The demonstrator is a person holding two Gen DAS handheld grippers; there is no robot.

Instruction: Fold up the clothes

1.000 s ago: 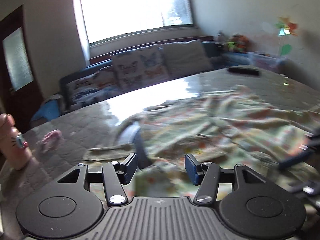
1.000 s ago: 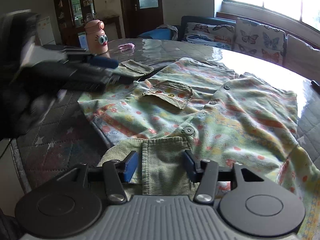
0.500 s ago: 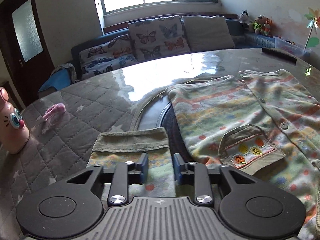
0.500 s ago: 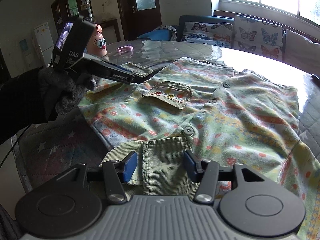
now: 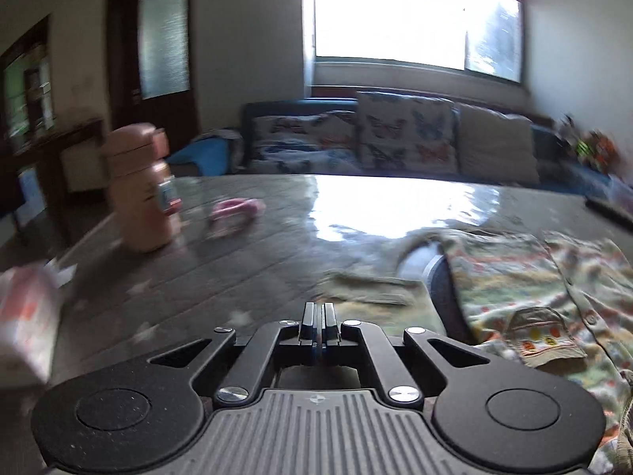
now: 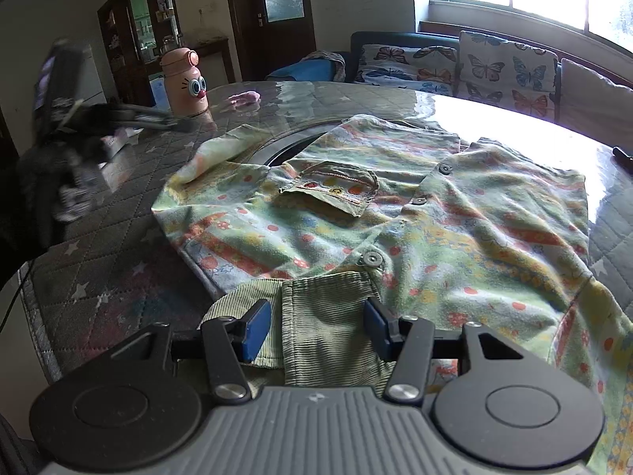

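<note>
Shirt (image 5: 526,277), patterned in green with orange and yellow flowers, lies at about three o'clock in our left wrist view, spread on the quilted counter (image 5: 198,277) with its small pocket (image 5: 544,336) showing. Our left tool (image 5: 318,318) sits at six o'clock with its two fingers pressed together; we cannot tell whether any cloth is pinched between them, as the picture is blurred. A pink bottle (image 5: 142,186) stands at ten o'clock, with a small pink item (image 5: 235,209) just beside it, and a sofa (image 5: 356,146) with butterfly cushions runs along twelve o'clock under the window (image 5: 411,19). In our right wrist view the shirt (image 6: 395,213) fills the centre, flat on the counter (image 6: 103,245), one sleeve (image 6: 213,150) reaching toward ten o'clock. Our right tool (image 6: 318,326) at six o'clock has its fingers spread wide, blue pads (image 6: 257,328) either side of the corduroy collar (image 6: 324,316), holding nothing. Our left tool (image 6: 118,116) appears blurred at nine o'clock, near the pink bottle (image 6: 184,79) at eleven o'clock.
</note>
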